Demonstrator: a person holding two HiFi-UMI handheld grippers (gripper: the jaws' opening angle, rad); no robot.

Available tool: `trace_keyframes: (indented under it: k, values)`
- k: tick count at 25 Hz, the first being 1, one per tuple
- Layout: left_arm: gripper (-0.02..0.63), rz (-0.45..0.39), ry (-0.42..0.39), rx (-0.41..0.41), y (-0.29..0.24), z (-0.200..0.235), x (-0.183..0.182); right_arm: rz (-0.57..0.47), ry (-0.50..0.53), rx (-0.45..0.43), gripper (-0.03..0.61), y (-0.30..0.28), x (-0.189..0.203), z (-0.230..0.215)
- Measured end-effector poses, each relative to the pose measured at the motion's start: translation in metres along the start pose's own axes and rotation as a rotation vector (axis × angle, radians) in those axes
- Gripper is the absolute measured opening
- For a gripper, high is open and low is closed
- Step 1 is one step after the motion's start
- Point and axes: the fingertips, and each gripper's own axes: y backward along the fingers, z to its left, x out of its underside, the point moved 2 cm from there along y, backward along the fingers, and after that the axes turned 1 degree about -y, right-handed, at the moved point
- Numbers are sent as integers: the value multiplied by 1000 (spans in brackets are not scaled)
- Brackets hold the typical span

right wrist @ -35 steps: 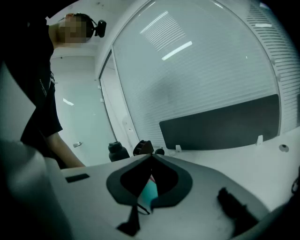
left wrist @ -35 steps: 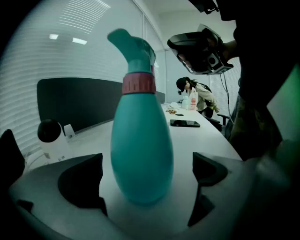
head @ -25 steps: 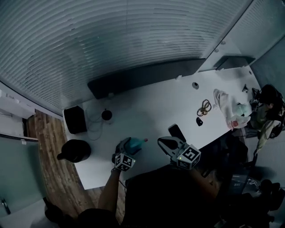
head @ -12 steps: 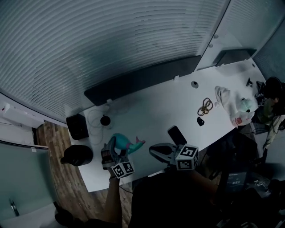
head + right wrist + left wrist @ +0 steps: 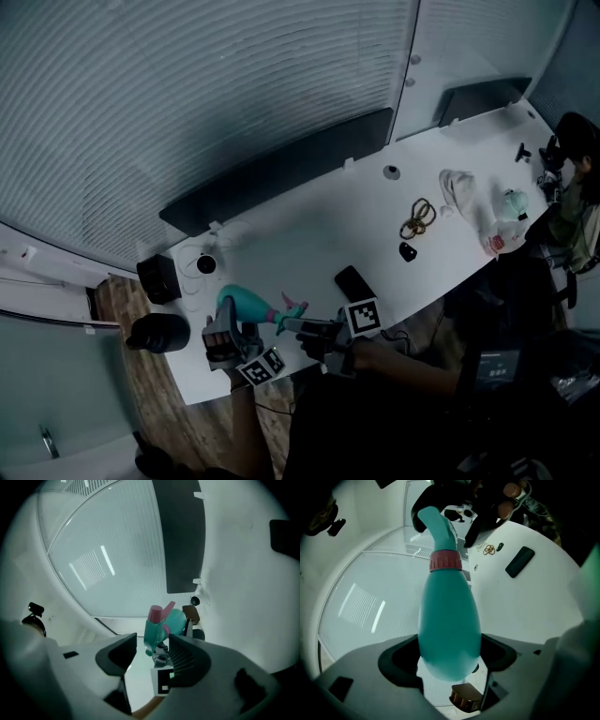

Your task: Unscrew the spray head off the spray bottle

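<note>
Overhead, the left tool [image 5: 230, 328] holds a teal bottle [image 5: 242, 302] over the white tabletop [image 5: 309, 234], with the spray head [image 5: 292, 307] toward the right tool [image 5: 300, 328]. Left view: jaws clamped on the bottle's belly. Right view: jaws have just been opening and stand apart, with the spray head between them.

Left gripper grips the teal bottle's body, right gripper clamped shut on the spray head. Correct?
Not quite. The left gripper does grip the spray bottle by its body, but the right gripper is not clamped. Its jaws have just been opening and stand apart, with the spray head between them, unpressed. The right gripper view shows it.
</note>
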Motion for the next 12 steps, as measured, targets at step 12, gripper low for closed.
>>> trace_keyframes:
  k: [12]
  values:
    - [387,59,-166,67,29,-55,-57,129,38,180,176,51,-2,-37]
